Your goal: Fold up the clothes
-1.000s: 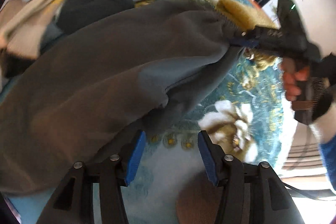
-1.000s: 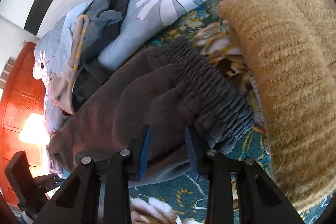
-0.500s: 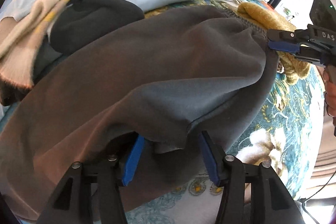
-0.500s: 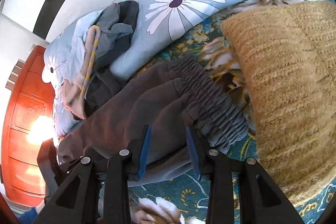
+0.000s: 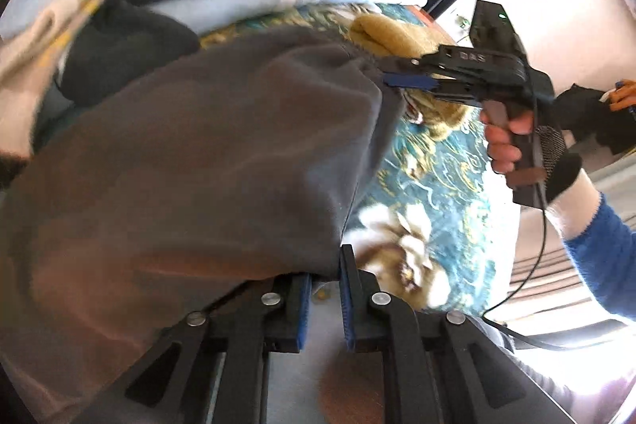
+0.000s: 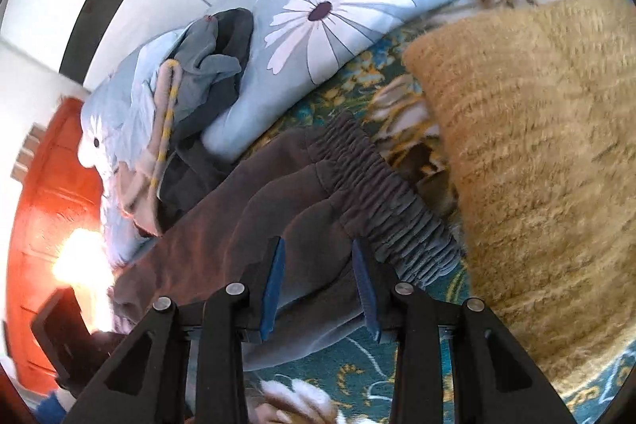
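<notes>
A bed is lying under everything, and its teal bedspread (image 6: 349,380), patterned with gold scrolls and large white flowers, is showing wherever it is bare. Grey sweatpants (image 6: 318,209) with a gathered elastic waistband are sprawling across the spread, with a fuzzy mustard-yellow knit garment (image 6: 536,153) lying just beside the waistband. A rolled pale blue daisy-print duvet (image 6: 349,26) is resting along the far side, and a heap of dark and beige clothes (image 6: 198,94) is piling up against it.
</notes>
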Action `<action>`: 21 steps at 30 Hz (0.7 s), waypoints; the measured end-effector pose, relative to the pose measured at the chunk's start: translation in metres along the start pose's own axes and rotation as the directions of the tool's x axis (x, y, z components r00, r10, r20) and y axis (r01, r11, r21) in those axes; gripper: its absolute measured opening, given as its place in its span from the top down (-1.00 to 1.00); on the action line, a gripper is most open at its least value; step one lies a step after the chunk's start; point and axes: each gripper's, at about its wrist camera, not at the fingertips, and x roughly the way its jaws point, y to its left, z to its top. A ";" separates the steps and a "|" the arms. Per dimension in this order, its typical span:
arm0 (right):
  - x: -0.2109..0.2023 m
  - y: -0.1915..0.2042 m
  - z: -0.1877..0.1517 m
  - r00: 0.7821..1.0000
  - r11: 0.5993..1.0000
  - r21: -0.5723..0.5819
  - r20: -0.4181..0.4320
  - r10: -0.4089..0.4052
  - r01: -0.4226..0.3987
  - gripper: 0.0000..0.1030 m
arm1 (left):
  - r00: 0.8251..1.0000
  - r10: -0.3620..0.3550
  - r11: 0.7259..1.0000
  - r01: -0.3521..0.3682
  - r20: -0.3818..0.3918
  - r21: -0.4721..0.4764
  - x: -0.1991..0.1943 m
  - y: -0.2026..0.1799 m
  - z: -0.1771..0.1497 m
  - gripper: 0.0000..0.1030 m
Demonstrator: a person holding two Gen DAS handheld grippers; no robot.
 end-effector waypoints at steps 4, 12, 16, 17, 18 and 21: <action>0.008 0.003 -0.003 0.998 0.998 -0.039 -0.025 -0.055 0.054 0.31 | 0.999 -0.025 0.997 0.023 -0.038 -0.072 0.028 0.004 0.000 0.74; 0.001 -0.002 -0.008 0.996 0.997 -0.020 -0.034 -0.077 0.076 0.38 | 0.994 -0.054 0.992 0.043 -0.096 -0.116 0.041 0.008 -0.005 0.72; -0.017 0.004 -0.009 0.988 0.987 -0.040 0.011 -0.154 0.155 0.31 | 0.996 -0.074 0.982 0.064 -0.053 -0.179 0.027 0.017 -0.002 0.69; -0.023 0.003 -0.010 0.988 0.988 -0.032 0.020 -0.153 0.153 0.31 | 0.996 -0.080 0.978 0.071 -0.040 -0.198 0.021 0.020 -0.003 0.69; -0.028 0.000 -0.011 0.991 0.991 -0.012 0.024 -0.134 0.134 0.30 | 0.996 -0.086 0.973 0.078 -0.026 -0.216 0.015 0.022 -0.004 0.67; -0.031 -0.002 -0.018 0.998 0.998 0.044 0.026 -0.053 0.051 0.18 | 0.994 -0.101 0.954 0.109 0.043 -0.281 -0.007 0.030 -0.010 0.61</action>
